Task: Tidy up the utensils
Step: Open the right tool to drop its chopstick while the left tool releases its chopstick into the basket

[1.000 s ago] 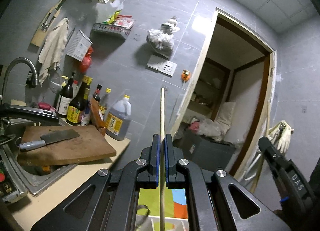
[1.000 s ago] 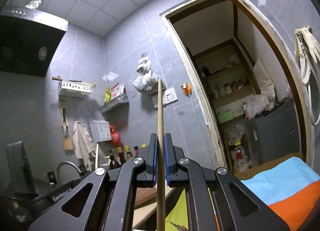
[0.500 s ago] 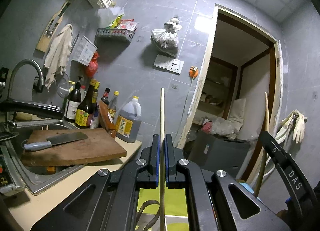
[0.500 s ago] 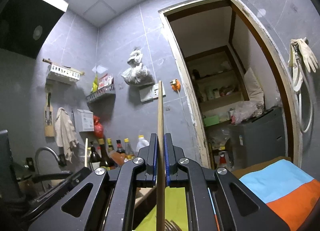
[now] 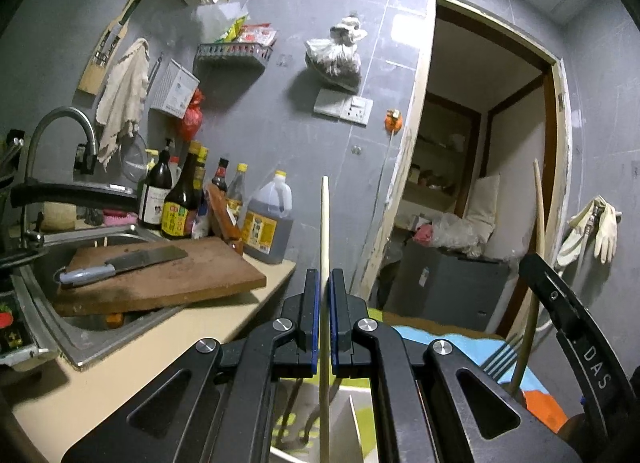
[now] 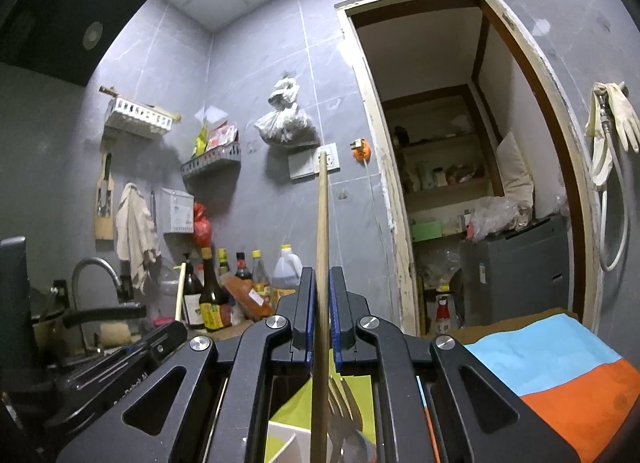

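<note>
My left gripper (image 5: 325,277) is shut on a pale chopstick (image 5: 325,215) that stands upright between its blue pads; the lower end runs out of the frame's bottom. My right gripper (image 6: 322,275) is shut on a darker wooden chopstick (image 6: 321,215), also upright. In the left wrist view the right gripper's body (image 5: 568,327) shows at the right with its chopstick (image 5: 538,207). Below both grippers sits a white divided holder (image 5: 354,419) with forks (image 6: 340,395) standing in it, on a green, blue and orange mat (image 6: 560,367).
At the left, a wooden cutting board (image 5: 192,283) with a cleaver (image 5: 132,261) lies over a steel sink (image 5: 80,343). Sauce bottles (image 5: 180,199) and a jug (image 5: 270,219) line the wall. An open doorway (image 5: 480,183) is at the right, with gloves (image 5: 600,223) hanging beside it.
Both grippers have sunk, so the wall and doorway slid upward in both views. The mat, forks and white holder show more beneath them. Each chopstick stays clamped.
</note>
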Demonstrator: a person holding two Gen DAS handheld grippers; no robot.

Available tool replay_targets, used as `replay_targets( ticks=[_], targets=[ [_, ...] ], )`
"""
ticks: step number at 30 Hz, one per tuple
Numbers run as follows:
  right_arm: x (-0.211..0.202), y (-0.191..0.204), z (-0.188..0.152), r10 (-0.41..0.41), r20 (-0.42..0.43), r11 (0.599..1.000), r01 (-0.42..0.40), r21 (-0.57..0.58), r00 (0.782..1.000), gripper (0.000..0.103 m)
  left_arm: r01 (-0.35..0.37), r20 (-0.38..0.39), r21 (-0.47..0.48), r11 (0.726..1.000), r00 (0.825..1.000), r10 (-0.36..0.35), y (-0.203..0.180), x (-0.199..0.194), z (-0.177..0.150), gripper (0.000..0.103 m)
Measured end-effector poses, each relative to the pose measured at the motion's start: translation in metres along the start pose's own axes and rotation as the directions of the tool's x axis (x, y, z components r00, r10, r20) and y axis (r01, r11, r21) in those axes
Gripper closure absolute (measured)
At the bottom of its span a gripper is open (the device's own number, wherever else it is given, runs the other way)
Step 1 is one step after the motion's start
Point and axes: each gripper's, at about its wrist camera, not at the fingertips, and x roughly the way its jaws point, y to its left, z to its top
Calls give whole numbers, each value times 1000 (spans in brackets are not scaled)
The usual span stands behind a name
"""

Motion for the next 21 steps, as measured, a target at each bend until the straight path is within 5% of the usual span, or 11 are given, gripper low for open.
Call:
replay_targets(
  ticks=[21],
  targets=[
    [3,0,8,116,-41,989,-112,92,992,98,2,-66,5,1000,998,-2,2,-11,-14,101]
  ],
)
